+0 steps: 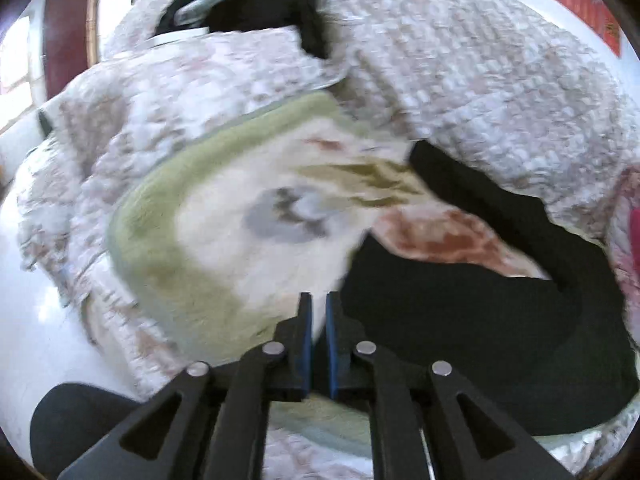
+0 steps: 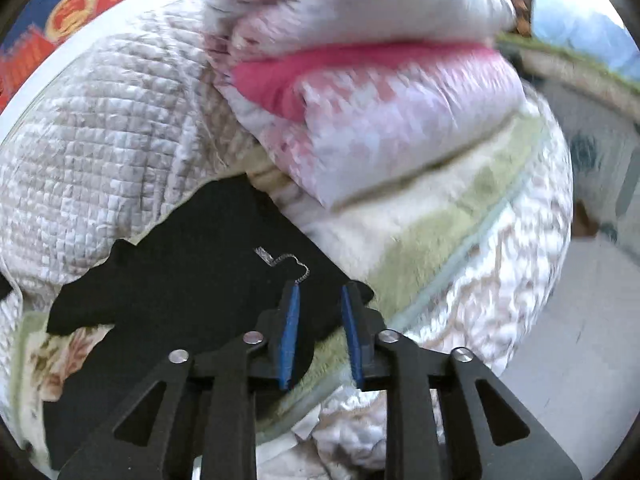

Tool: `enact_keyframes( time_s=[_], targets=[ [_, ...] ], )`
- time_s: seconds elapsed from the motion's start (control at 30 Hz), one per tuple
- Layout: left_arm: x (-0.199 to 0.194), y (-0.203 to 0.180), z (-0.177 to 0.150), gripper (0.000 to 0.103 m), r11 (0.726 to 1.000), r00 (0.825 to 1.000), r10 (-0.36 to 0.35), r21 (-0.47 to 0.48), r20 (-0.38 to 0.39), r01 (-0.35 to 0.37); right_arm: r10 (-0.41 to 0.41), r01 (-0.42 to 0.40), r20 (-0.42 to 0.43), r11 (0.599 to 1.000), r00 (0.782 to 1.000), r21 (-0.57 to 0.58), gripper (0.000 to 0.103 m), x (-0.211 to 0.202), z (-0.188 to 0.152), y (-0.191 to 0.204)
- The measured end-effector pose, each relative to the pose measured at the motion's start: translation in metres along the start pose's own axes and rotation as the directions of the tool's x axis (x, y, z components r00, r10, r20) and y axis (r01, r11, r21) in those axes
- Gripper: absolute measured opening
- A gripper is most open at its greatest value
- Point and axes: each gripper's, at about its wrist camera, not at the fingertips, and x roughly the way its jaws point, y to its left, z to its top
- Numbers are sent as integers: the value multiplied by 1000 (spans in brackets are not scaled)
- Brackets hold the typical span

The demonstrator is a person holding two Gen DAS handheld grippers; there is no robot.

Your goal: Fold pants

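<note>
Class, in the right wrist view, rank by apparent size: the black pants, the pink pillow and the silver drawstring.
1. pink pillow
2. black pants, close to it, and the pillow's nearness may mislead
3. silver drawstring

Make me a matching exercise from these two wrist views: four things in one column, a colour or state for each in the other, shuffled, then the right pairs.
Things:
1. black pants
2. fleece blanket's border
3. folded quilt's inner lining
4. right gripper

Colour or state:
A. pink
B. pale green
C. open, nothing between its blue pads
D. black, lying spread on the blanket

Pairs: 1-D, 2-B, 3-A, 4-C
</note>
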Motion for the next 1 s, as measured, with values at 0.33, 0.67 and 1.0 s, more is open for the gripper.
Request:
enact_keyframes(
  time_s=[0.33,0.67,1.0],
  targets=[
    [43,-130,-6,25,861,911,-357,305,-208,407,181,-271,-273,902,945,-338,27,81,-11,101],
    [87,-110,-4,39,940,969,-178,260,-174,220,137,-187,-230,959,964,-212,27,97,-5,59],
    [106,-81,12,38,977,984,-90,176,-154,117,34,-72,-181,975,983,-212,34,99,3,59]
  ],
)
